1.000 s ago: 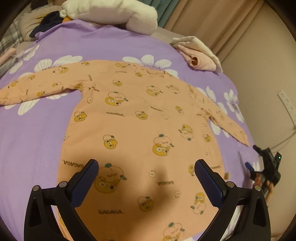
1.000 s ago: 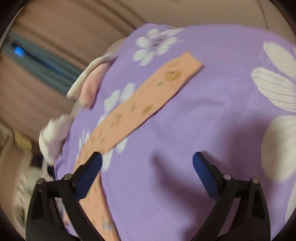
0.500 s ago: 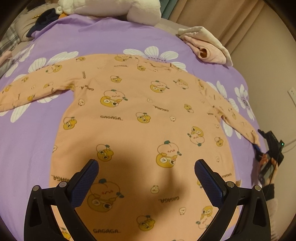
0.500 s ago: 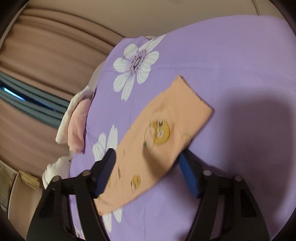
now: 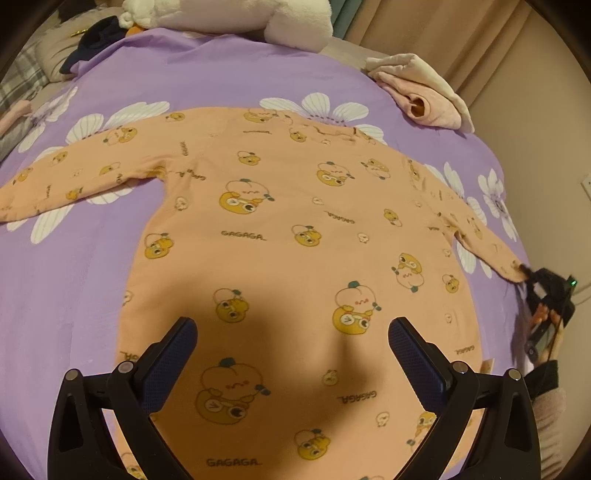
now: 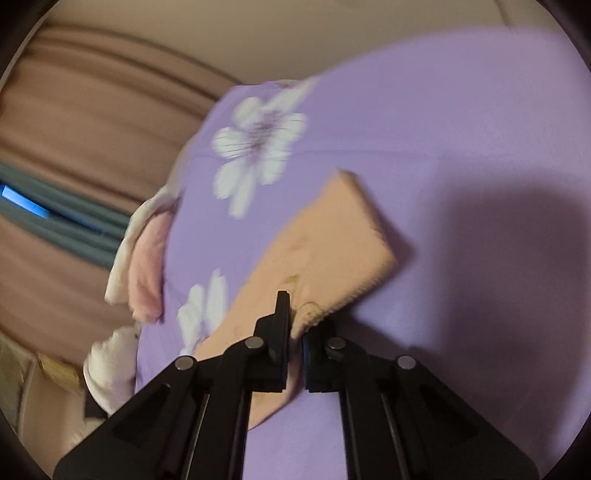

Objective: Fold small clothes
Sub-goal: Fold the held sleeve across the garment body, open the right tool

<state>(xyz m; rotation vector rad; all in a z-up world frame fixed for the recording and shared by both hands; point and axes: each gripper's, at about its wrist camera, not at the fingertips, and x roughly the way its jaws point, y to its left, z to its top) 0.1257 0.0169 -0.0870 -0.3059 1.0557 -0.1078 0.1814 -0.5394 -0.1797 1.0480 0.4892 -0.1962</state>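
Observation:
An orange long-sleeved top (image 5: 280, 236) printed with yellow cartoon figures lies flat on the purple flowered bedspread (image 5: 66, 266), both sleeves spread out. My left gripper (image 5: 291, 365) hovers open over the top's lower part, nothing between its fingers. At the far right of the left wrist view my right gripper (image 5: 526, 275) pinches the cuff of the top's right sleeve (image 5: 491, 254). In the right wrist view that gripper (image 6: 295, 328) is shut on the edge of the sleeve cuff (image 6: 332, 243), which bunches between the pads.
A folded pink and cream garment (image 5: 424, 92) lies near the bed's far right corner. A white plush pile (image 5: 236, 14) and dark clothes (image 5: 96, 40) sit at the head. Curtains (image 6: 74, 147) and a wall (image 5: 546, 155) border the bed's right side.
My right gripper moved in onto the sleeve cuff and closed on it. The left gripper's view shifted slightly toward the top's hem; it stays open.

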